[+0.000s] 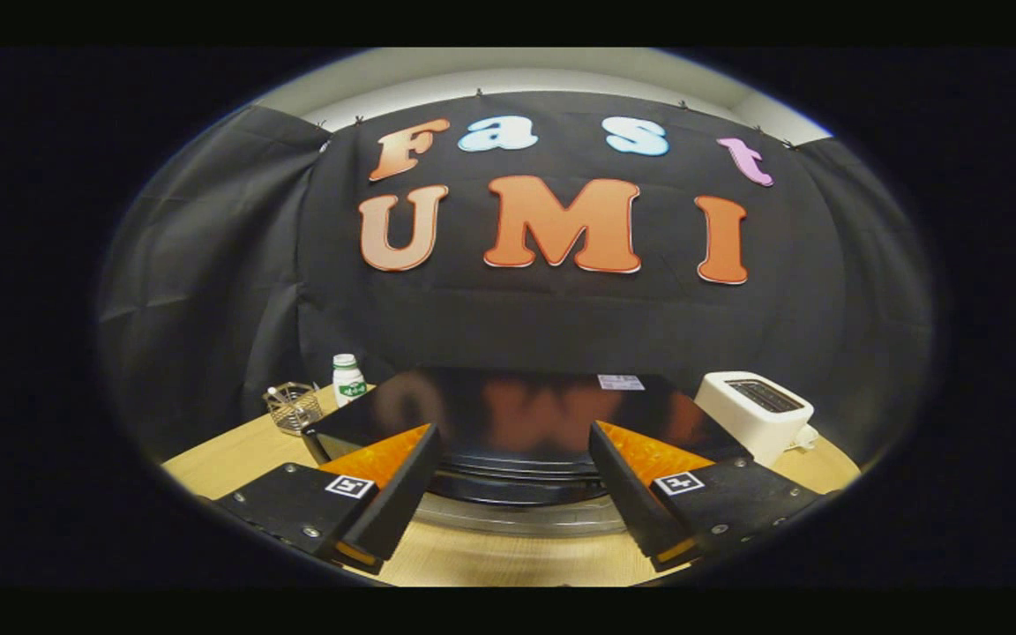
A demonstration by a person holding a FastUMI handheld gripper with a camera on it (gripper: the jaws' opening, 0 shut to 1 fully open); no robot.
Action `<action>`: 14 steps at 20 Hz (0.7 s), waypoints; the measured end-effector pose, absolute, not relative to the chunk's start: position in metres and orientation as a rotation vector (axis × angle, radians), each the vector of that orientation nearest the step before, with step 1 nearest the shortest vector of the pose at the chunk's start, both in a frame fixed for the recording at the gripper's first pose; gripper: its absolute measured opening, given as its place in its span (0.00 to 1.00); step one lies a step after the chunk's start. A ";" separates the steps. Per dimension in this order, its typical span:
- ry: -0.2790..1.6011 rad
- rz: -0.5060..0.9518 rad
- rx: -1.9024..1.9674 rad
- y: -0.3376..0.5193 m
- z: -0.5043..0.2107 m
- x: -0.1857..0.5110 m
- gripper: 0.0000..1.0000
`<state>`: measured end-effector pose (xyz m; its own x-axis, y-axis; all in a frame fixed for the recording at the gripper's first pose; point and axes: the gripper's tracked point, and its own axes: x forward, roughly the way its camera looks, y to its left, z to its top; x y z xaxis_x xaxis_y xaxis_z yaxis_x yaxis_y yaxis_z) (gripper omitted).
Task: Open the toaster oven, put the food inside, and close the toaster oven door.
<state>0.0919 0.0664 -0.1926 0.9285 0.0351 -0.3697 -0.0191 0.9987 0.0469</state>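
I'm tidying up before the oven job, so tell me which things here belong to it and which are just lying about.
For the job:
- toaster oven, black, just ahead of the tongs, which are open around its front edge

Just lying about:
- white toaster, to the oven's right
- small white bottle, to its left
- wire basket, beside the bottle

I can't make out the food.

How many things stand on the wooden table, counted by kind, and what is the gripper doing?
Toaster oven, black, just ahead of the fingers: 1
Pop-up toaster, white: 1
Bottle, white with green cap: 1
Wire basket: 1
Total: 4
The gripper is open, holding nothing, over the table.
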 end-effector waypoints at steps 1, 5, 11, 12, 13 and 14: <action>0.406 0.026 0.048 0.066 -0.201 0.091 0.99; 0.386 0.028 0.074 0.068 -0.199 0.084 0.94; 0.427 0.117 0.105 0.078 -0.198 0.047 0.73; 0.439 0.124 0.099 0.079 -0.200 0.036 0.73; 0.444 0.133 0.085 0.081 -0.201 0.022 0.71; 0.458 0.148 0.069 0.083 -0.205 0.007 0.71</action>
<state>0.0070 0.0832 -0.2047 0.8867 0.1573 -0.4348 -0.1263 0.9870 0.0996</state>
